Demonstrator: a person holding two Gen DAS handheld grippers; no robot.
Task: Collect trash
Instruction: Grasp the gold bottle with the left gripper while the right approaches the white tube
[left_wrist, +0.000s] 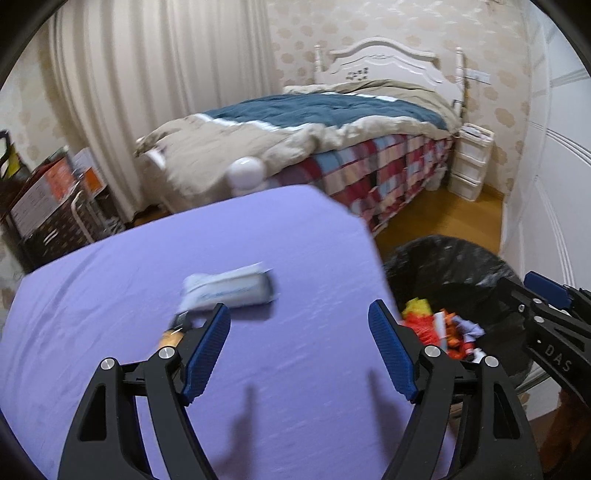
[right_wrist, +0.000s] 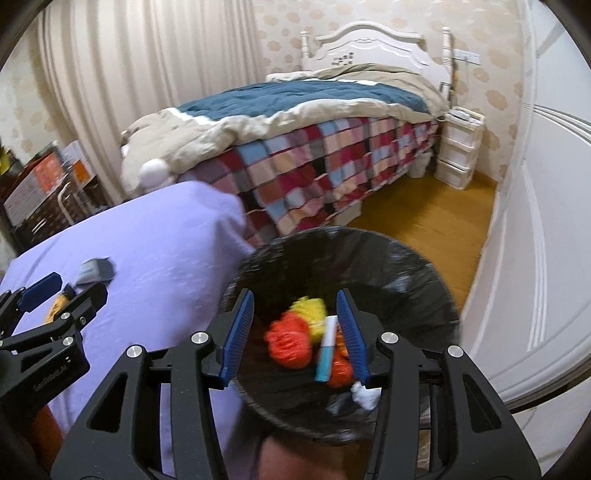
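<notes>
A white and blue wrapper packet (left_wrist: 231, 288) lies on the purple-covered table (left_wrist: 147, 258), just beyond my open, empty left gripper (left_wrist: 299, 321). A small orange and black item (left_wrist: 175, 330) lies by the left finger. My right gripper (right_wrist: 295, 317) is open and empty, hovering over the black-lined trash bin (right_wrist: 406, 266). The bin holds orange and yellow crumpled trash (right_wrist: 291, 339), a white and teal stick (right_wrist: 327, 350) and white paper. The bin (left_wrist: 443, 266) also shows right of the table in the left wrist view. The packet (right_wrist: 94, 271) shows small in the right wrist view.
A bed with a patchwork cover (right_wrist: 332, 166) stands behind the table and bin. White drawers (right_wrist: 458, 151) stand at the far wall. A white door or wardrobe (right_wrist: 535, 258) is on the right. Cluttered shelves (left_wrist: 48, 206) stand at the left. Wooden floor (right_wrist: 424, 221) lies between bed and bin.
</notes>
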